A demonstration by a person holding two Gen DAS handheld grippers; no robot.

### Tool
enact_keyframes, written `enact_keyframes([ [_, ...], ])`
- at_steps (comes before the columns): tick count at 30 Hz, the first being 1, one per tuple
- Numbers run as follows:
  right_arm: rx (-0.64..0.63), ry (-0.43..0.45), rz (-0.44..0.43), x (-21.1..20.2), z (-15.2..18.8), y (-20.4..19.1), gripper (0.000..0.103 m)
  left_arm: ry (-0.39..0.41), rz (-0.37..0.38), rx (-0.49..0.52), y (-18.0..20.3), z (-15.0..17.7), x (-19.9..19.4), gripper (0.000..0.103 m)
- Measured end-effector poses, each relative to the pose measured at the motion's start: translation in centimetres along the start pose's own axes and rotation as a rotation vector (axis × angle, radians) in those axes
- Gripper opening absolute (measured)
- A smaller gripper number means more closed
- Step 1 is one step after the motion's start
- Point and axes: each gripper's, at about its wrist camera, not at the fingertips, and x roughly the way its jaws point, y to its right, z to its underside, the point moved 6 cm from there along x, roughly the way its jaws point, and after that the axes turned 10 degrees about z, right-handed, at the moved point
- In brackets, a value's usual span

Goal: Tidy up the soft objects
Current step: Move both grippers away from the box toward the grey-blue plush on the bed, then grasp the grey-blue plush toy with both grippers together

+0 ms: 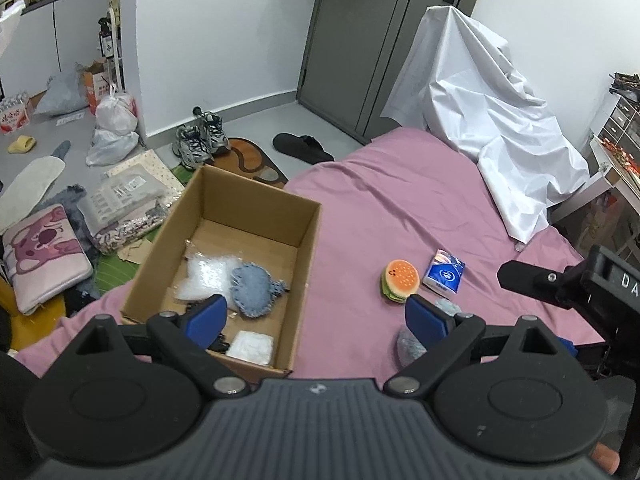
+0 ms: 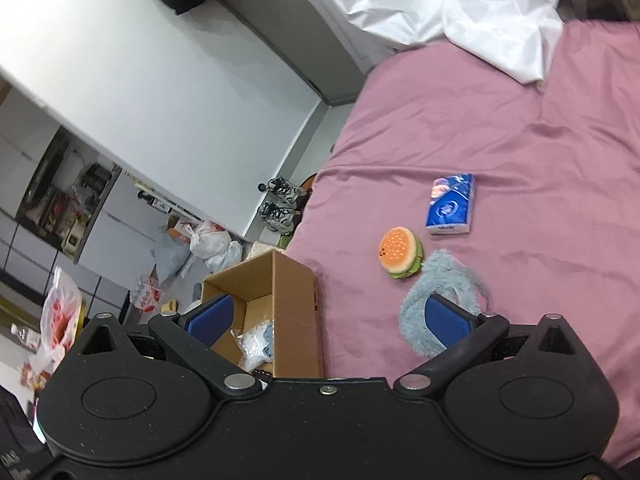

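Note:
An open cardboard box (image 1: 256,196) sits on the pink bed sheet (image 1: 384,204) and holds a blue denim whale (image 1: 254,289), a clear plastic bag (image 1: 204,274) and a white pad (image 1: 250,347). A burger plush (image 1: 401,280) and a blue tissue pack (image 1: 444,272) lie on the sheet to the right of the box. In the right wrist view the burger plush (image 2: 401,253), tissue pack (image 2: 450,205) and a fluffy light-blue piece (image 2: 444,300) show beside the box (image 2: 276,280). My left gripper (image 1: 316,318) is open and empty above the box's near right corner. My right gripper (image 2: 328,320) is open and empty, its right finger over the fluffy piece.
A white cloth (image 1: 488,120) drapes the bed's far end. The floor to the left holds shoes (image 1: 200,140), a black slipper (image 1: 302,146), bags (image 1: 114,128) and a pink cushion (image 1: 44,256). A desk edge (image 1: 612,160) stands at the right.

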Motion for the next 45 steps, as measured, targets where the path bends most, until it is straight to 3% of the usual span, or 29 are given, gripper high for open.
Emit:
enact_keyframes([
  [16, 0.163, -0.01, 0.097, 2.3, -0.2, 4.4, 0.101, -0.052, 0.047, -0.017, 2.8, 1.2, 5.4, 0.095],
  [24, 0.24, -0.041, 0.141, 3.3, 0.6, 6.3, 0.084, -0.102, 0.104, -0.07, 3.7, 2.2, 8.4, 0.092],
  [45, 0.361, -0.135, 0.172, 7.1, 2.3, 8.3, 0.046, -0.235, 0.209, -0.183, 3.6, 4.4, 14.1, 0.053],
])
